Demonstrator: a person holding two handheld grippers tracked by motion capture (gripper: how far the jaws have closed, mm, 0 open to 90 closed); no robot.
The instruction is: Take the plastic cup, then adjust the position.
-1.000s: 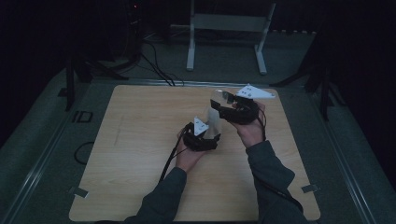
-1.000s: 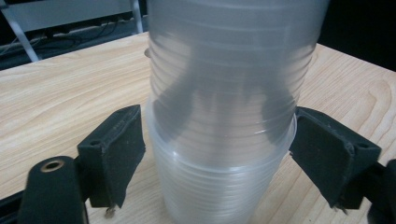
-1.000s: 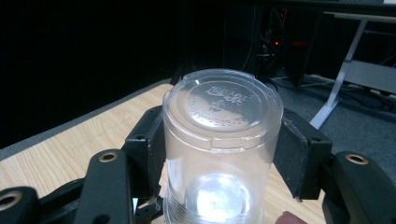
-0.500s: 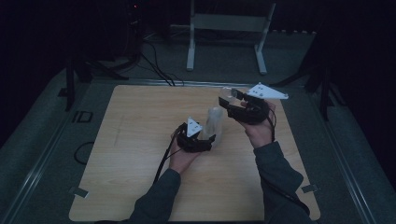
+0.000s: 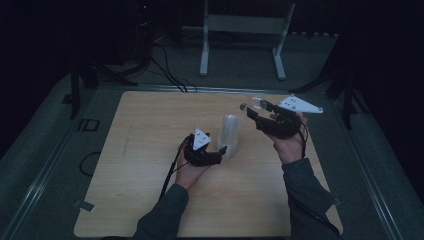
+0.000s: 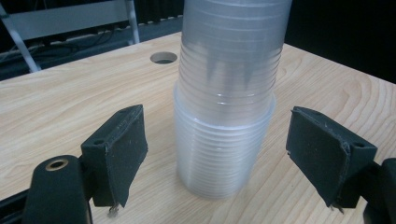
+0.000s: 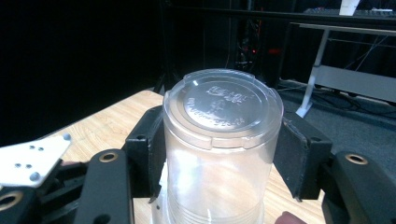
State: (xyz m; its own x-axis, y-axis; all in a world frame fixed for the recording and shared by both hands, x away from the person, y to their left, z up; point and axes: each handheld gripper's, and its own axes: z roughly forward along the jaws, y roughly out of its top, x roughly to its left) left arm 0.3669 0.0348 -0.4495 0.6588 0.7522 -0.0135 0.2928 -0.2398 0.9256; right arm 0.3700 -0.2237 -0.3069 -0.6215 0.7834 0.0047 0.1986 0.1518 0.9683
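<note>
A stack of clear plastic cups (image 5: 230,134) stands upright on the wooden table (image 5: 145,150). My left gripper (image 5: 220,150) sits low at the foot of the stack. In the left gripper view the stack (image 6: 224,116) rises between the two black pads (image 6: 122,149), with a gap on each side, so that gripper (image 6: 224,161) is open. My right gripper (image 5: 253,111) is up and to the right of the stack, shut on a single clear cup (image 5: 257,104). In the right gripper view that cup (image 7: 222,140) is clamped between the jaws, its embossed base towards the camera.
A round hole (image 6: 163,58) is cut in the tabletop behind the stack. A white metal stand (image 5: 240,30) and dark cables (image 5: 167,67) lie on the floor beyond the far edge. The left gripper's grey plate (image 7: 28,158) shows beside the held cup.
My right gripper has drawn away from the stack, up and to the right, with one cup in it. The left gripper has stayed at the stack's foot.
</note>
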